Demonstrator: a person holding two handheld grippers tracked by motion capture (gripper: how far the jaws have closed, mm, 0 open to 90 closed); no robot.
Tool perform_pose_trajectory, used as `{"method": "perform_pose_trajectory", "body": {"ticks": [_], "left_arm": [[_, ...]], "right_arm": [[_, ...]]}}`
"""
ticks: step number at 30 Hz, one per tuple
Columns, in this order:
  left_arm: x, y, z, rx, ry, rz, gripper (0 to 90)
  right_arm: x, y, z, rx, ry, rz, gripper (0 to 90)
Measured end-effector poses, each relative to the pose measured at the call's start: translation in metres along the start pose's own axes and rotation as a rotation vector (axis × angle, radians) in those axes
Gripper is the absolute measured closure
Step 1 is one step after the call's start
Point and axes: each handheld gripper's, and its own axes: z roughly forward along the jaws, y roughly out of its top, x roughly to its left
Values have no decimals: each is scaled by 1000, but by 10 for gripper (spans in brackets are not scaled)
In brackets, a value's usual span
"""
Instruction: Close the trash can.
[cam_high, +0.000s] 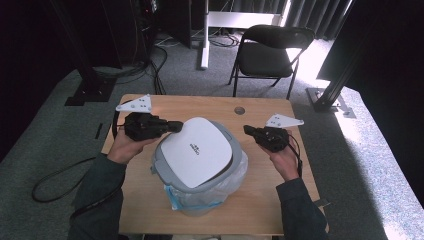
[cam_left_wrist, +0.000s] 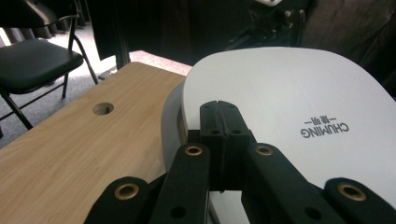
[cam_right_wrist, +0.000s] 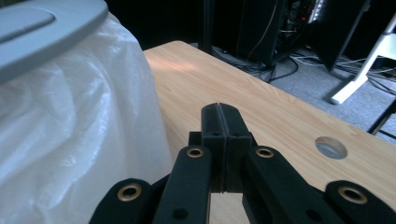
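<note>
**A bin on the table, with a gripper on each side**

A small trash bin (cam_high: 200, 165) stands in the middle of the high view, on a wooden table (cam_high: 260, 200). The bin has a white lid (cam_high: 197, 150) with a grey rim around it. A thin plastic bag (cam_high: 220, 195) lines the bin and puffs out around its sides below the rim. Dark letters are printed on the lid.

The left gripper (cam_high: 175, 126) is at the left of the middle of the high view, held in the person's left hand (cam_high: 125, 147). Its jaws are pressed together with nothing between them. In the left gripper view, the tips of the left gripper (cam_left_wrist: 219, 109) sit right at the edge of the lid (cam_left_wrist: 289, 93), over the grey rim. I cannot tell if they touch it.

The right gripper (cam_high: 247, 130) is at the right of the middle, held in the right hand (cam_high: 286, 160). Its jaws are pressed together too and hold nothing. It is near the bin but apart from it. In the right gripper view, the right gripper (cam_right_wrist: 219, 112) points over the bare table, with the plastic bag (cam_right_wrist: 70, 116) at the left.

A round hole (cam_high: 239, 110) is in the table near its far edge. A black chair (cam_high: 267, 52) stands on the grey floor at the top of the high view.
</note>
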Motion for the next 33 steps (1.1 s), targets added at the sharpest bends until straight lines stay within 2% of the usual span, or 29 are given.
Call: {"method": "perform_pose_trajectory", "body": {"ticks": [4,7,14,21,24,26,33], "left_arm": [[1,1,2,4,-2,1,900],[1,3,11,35,-2,10,900],[2,11,28,84,-20,33,900],[4,15,37,88,-68,29,900],[0,18,41,101,-96,50,900],[-3,20,42,114,-91,61,900],[1,16,43,103,-118,22,900]], "right_arm": [[4,3,-2,-16,31,-1,900],[8,7,0,-13,39,-20,899],[7,6,-1,-15,37,-16,899],[5,3,-1,-10,39,-8,899],[4,2,0,-5,37,-5,899],[4,0,1,-3,37,-6,899],[1,-7,4,11,30,6,899]]}}
